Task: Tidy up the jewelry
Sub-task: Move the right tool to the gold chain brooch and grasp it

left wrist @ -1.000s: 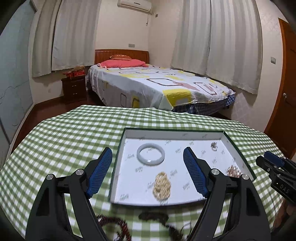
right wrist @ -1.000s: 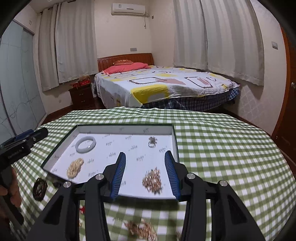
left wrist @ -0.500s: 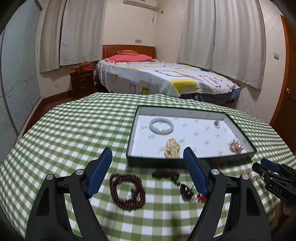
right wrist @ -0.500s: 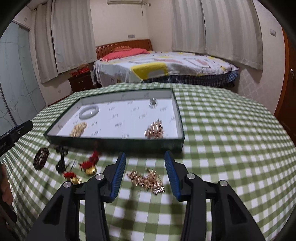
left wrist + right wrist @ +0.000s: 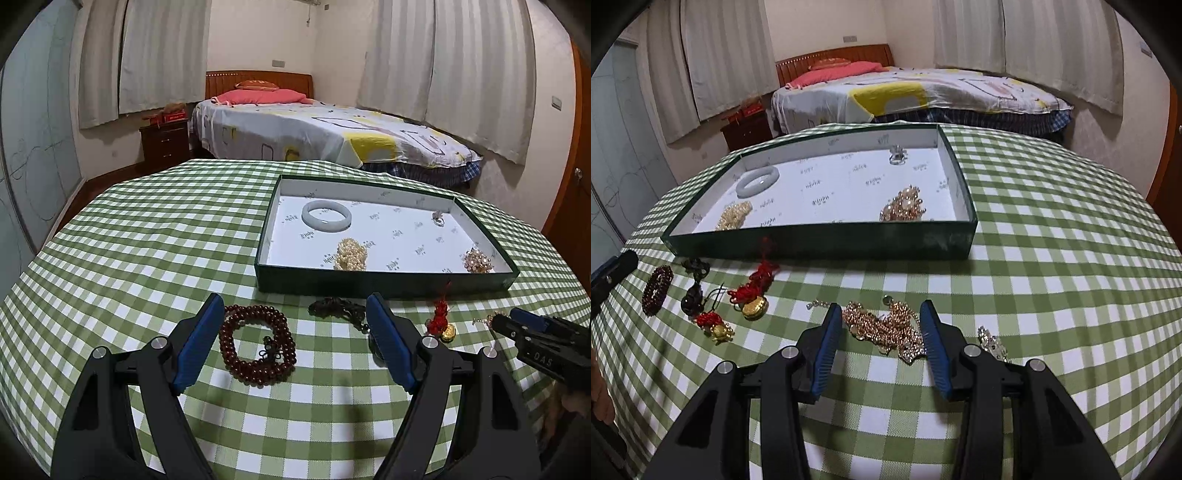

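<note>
A dark green tray (image 5: 384, 286) (image 5: 820, 242) with a white floor holds a pale jade bangle (image 5: 325, 215) (image 5: 757, 180), a pearl bracelet (image 5: 350, 254) (image 5: 735, 215), a gold bead cluster (image 5: 478, 260) (image 5: 904, 209) and a small silver ring (image 5: 897, 155). My left gripper (image 5: 295, 328) is open around a dark red bead bracelet (image 5: 257, 345) lying on the cloth. My right gripper (image 5: 879, 326) is open around a rose-gold chain heap (image 5: 886, 326). Its tips also show in the left wrist view (image 5: 517, 325).
On the green checked tablecloth (image 5: 1052, 258) in front of the tray lie a dark bead strand (image 5: 336, 306), red knot charms with gold pendants (image 5: 753, 291) (image 5: 441, 321), a dark pendant (image 5: 692, 297) and a small silver piece (image 5: 991, 341). A bed stands beyond the table.
Both grippers have drawn back from above the tray and dropped toward the near cloth. The loose jewelry in front of the tray now lies between their open fingers.
</note>
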Motion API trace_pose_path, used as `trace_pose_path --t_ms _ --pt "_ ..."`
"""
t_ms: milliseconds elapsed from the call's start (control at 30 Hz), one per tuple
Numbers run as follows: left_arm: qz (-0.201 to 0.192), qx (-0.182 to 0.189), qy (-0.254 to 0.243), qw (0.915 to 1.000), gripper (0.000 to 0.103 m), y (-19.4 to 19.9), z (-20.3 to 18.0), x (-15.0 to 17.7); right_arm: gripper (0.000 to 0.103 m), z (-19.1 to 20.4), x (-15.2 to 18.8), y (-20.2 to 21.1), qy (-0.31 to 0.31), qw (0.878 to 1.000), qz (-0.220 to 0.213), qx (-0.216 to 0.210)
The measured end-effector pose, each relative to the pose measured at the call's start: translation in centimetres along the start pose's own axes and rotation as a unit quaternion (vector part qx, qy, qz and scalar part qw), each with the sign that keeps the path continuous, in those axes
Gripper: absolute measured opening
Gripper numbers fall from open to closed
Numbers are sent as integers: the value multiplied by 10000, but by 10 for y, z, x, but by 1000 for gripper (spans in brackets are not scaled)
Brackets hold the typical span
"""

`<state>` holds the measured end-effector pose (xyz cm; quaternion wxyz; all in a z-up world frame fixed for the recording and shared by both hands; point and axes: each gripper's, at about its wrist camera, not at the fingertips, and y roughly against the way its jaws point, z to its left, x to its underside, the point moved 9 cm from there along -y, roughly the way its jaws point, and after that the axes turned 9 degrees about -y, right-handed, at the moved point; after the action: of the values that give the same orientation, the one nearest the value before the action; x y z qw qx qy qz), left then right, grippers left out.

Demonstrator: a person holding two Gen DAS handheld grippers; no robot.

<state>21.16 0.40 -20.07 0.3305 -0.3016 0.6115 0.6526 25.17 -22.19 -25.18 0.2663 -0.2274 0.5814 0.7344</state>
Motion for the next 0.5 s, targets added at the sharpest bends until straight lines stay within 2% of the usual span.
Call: trace_pose_path --t_ms 133,300,500 --pt "77 54 -26 10000 77 -2 -6 5 41 2 2 1 185 9997 7 130" --pt "135 149 -93 9998 77 -4 -17 11 21 3 5 3 215 9997 -10 84" --pt "217 261 -132 9993 77 -6 -29 16 18 4 7 7 182 9998 -55 2"
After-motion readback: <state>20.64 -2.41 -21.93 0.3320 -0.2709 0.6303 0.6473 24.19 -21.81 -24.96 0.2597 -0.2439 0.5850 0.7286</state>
